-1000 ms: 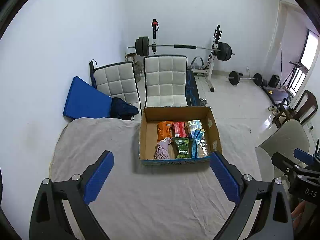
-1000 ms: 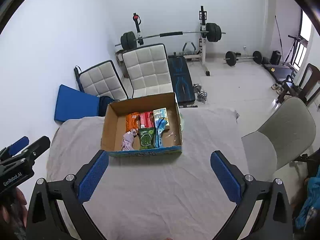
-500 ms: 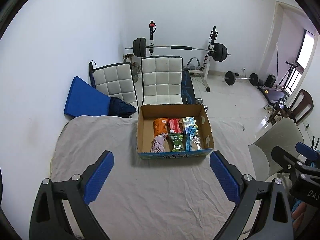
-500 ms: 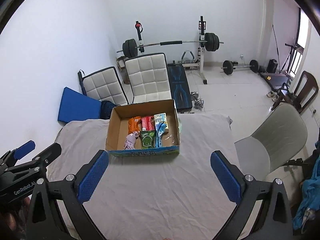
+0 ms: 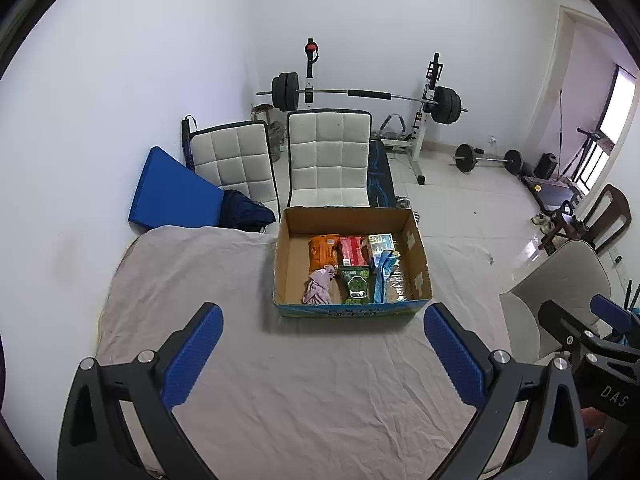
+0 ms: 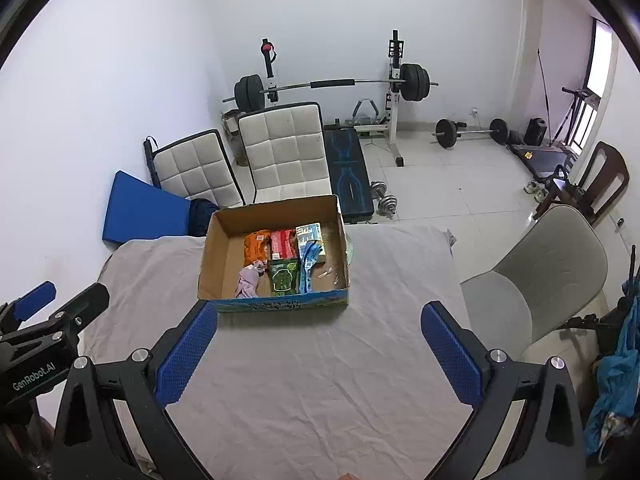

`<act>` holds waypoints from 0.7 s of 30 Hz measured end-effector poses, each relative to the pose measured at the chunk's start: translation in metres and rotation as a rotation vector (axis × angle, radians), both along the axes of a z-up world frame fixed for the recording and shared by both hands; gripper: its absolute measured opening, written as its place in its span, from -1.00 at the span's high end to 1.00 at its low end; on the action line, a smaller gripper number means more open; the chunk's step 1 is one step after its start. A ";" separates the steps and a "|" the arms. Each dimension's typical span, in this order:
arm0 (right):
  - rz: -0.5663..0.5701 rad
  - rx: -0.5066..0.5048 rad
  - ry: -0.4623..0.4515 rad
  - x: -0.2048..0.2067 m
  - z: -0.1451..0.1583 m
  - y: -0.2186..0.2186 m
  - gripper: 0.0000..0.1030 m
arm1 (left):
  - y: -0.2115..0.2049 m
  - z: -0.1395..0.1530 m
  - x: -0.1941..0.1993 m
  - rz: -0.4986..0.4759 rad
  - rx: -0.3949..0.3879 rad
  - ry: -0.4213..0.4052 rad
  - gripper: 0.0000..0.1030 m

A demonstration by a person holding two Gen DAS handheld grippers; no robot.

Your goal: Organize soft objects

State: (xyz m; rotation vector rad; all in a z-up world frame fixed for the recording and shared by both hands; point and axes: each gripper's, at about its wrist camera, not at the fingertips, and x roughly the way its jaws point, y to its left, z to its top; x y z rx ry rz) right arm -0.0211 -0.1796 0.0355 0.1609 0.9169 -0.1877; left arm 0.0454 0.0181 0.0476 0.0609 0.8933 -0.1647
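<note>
Cardboard box of soft packs farther off than before, both grippers spread, empty

Box walls ring packets; open top, cloth bare.

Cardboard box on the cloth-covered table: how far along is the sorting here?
Done: the cardboard box already holds packets and a pale cloth, lined up toward its right. In hand: nothing; left gripper and right gripper are both open and held back from it. Left: nothing loose shows on the grey cloth.
</note>
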 end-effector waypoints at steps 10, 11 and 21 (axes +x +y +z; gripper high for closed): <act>0.004 -0.002 -0.004 0.007 -0.006 -0.001 -1.00 | -0.002 -0.006 0.004 0.003 0.003 0.005 -1.00; 0.006 -0.003 -0.006 0.007 -0.005 -0.002 -1.00 | -0.002 -0.006 0.004 0.003 0.004 0.005 -1.00; 0.015 -0.009 -0.011 0.010 -0.002 -0.002 -1.00 | -0.003 -0.006 0.004 0.005 0.002 0.000 -1.00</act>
